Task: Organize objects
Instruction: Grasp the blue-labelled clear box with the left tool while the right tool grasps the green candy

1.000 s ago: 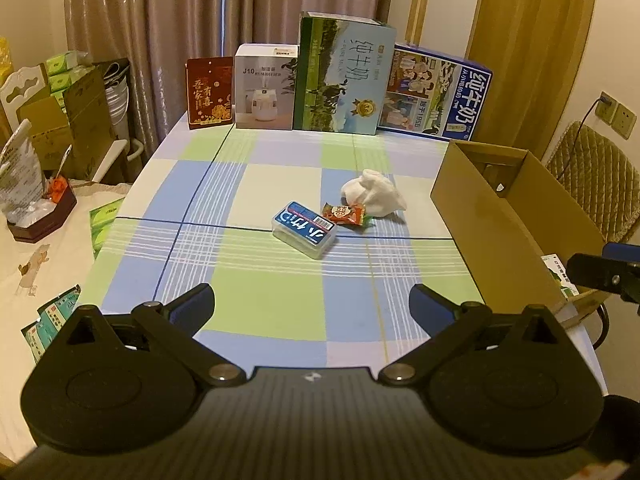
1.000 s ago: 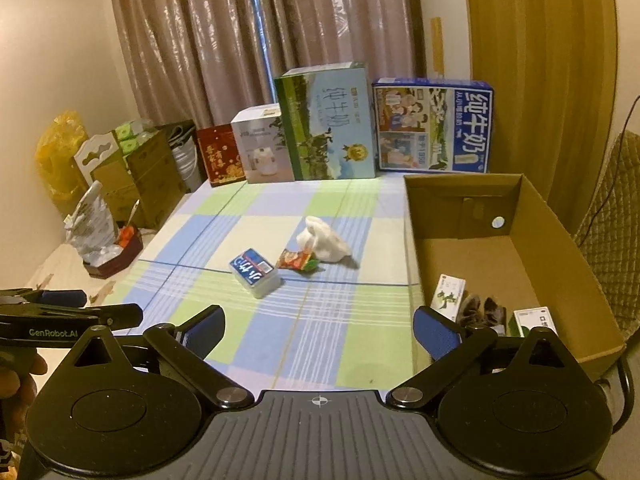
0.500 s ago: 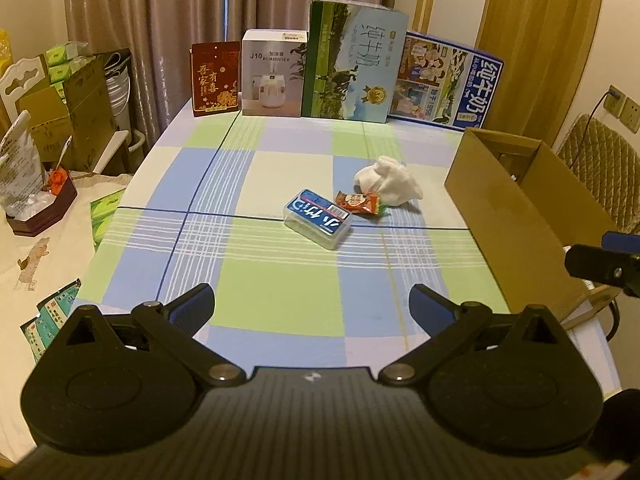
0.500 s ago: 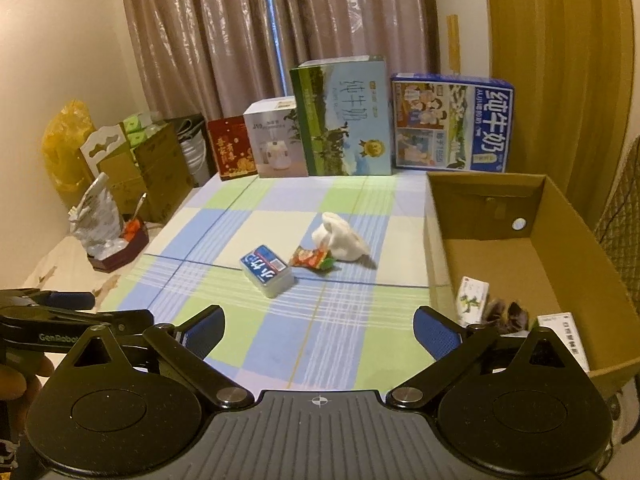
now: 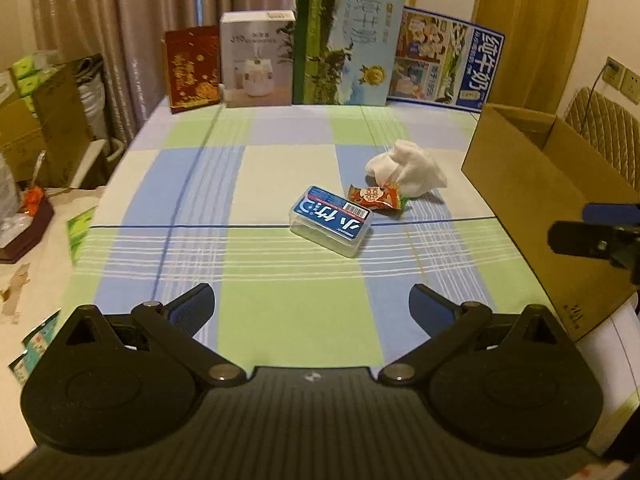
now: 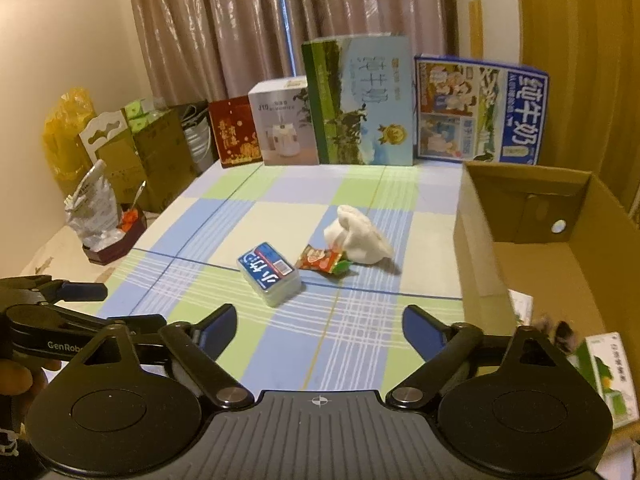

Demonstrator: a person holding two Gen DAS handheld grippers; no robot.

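1. The bench (image 5: 280,320) is covered with a checked cloth in green, blue and cream squares, and curtains (image 6: 240,40) hang behind its far edge.
2. Along that far edge stand a red packet (image 5: 192,68), a white appliance box (image 5: 258,64), a tall green milk carton box (image 5: 344,40) and a blue milk box (image 5: 448,64), side by side.
3. Near the middle of the bench lies a clear plastic case with a blue label (image 5: 331,220); just beside it is a red snack packet (image 5: 374,197), touching a crumpled white cloth (image 5: 408,166).
4. An open cardboard box (image 6: 480,240) sits at the right edge, with small packages inside.
5. The left gripper (image 5: 312,304) hangs over the near edge, fingers spread wide and holding nothing.
6. The right gripper (image 6: 318,322) is likewise wide and empty.
7. Left of the bench, cartons (image 6: 156,160) and bags clutter the room.
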